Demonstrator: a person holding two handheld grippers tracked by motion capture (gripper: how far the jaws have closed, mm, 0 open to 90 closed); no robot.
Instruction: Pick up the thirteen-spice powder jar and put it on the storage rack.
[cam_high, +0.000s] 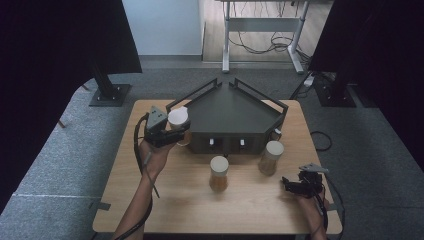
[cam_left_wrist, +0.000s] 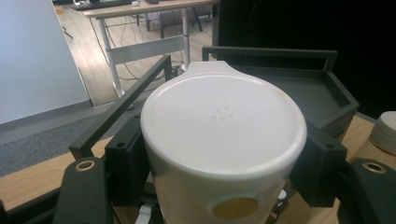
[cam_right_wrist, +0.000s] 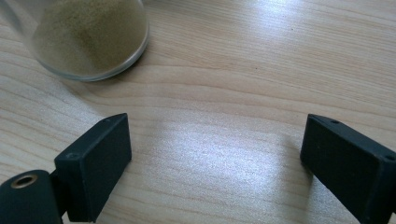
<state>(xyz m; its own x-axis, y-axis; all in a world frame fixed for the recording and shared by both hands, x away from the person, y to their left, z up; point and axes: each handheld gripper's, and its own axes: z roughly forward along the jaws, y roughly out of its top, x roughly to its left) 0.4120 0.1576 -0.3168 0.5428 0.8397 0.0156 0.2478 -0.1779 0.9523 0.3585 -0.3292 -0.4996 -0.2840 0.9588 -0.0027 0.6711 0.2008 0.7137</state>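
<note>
Left gripper (cam_high: 167, 134) is clamped on a white-lidded jar (cam_high: 179, 120), one black jaw pressed to each side of it just under the lid; in the left gripper view the jar (cam_left_wrist: 223, 140) sits squarely between the pads and carries a round yellow sticker on its wall. The held jar is at the left front corner of the dark angular rack (cam_high: 230, 117), seemingly off the table (cam_high: 250, 200) and about level with the rack's upper tray, though whether it is fully clear of the surface I cannot tell. Right gripper (cam_high: 298, 186) rests near the right near edge of the table, jaws standing wide apart with nothing between them; its own view shows bare wood and the base of a jar of tan powder (cam_right_wrist: 88, 37) just beyond. Two more jars, the middle jar (cam_high: 219, 172) and the right jar (cam_high: 271, 157), stand on the table in front of the rack. Judgement: loading looks just begun, with one jar in hand, none seen on the tray and two left to do.
</note>
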